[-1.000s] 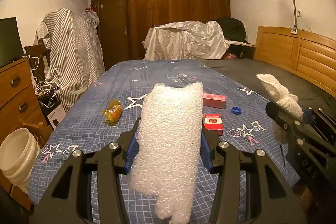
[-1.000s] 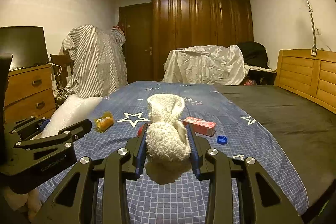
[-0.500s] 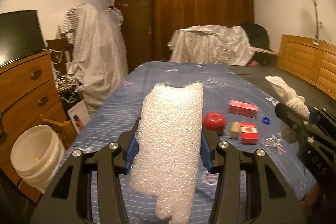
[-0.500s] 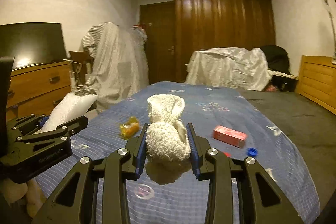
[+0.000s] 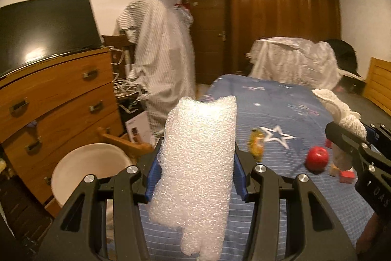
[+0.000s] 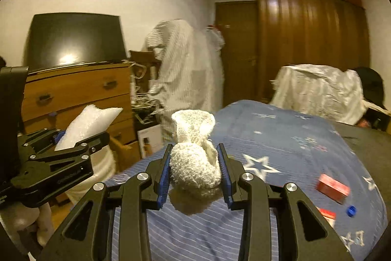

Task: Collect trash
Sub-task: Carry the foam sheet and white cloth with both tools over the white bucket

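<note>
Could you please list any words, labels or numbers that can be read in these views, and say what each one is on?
"DAS": raised letters on the right gripper body, partly cut off at the frame edge.
Left gripper side: embossed word, too blurred to read.
Red box on the bed: print blurred, unreadable.
White carton on the floor: print too small.

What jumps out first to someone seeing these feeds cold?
The bubble wrap clamped upright in the left gripper, filling the left view's middle. Next, the white knitted cloth pinched in the right gripper. Low left sits a white bucket beside the wooden dresser.
</note>
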`<state>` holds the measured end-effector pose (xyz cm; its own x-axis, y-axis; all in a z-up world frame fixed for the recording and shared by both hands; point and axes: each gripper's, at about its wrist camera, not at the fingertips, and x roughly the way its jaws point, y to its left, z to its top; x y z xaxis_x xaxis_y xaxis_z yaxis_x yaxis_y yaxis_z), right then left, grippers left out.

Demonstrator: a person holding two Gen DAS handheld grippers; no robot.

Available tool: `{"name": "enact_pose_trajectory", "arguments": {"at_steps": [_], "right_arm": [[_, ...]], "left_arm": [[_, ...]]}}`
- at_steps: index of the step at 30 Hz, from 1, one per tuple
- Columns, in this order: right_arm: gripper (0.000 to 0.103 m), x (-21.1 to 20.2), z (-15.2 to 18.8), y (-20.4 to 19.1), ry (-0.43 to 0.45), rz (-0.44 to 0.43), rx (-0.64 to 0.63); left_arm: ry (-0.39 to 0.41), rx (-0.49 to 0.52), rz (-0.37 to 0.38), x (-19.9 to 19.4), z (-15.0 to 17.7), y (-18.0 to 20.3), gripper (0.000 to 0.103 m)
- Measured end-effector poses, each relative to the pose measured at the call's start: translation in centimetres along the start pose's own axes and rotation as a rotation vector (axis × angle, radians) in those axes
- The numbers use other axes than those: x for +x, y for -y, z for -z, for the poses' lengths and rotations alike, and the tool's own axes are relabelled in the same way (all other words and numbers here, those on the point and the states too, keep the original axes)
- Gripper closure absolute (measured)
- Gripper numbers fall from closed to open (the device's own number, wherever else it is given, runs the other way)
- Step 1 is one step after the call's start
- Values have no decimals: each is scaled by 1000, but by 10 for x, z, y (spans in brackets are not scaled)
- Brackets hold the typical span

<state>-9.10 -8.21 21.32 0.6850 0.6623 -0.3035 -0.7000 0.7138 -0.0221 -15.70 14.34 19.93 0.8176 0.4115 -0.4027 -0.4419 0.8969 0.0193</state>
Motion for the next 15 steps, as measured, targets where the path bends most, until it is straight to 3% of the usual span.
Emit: {"name": "enact_pose_trajectory", "arguments": {"at_steps": [15], "right_arm": [[67, 115, -68, -158, -75, -218, -105]], "left_arm": [[-58, -93, -156, 16, -2, -123, 56]]}}
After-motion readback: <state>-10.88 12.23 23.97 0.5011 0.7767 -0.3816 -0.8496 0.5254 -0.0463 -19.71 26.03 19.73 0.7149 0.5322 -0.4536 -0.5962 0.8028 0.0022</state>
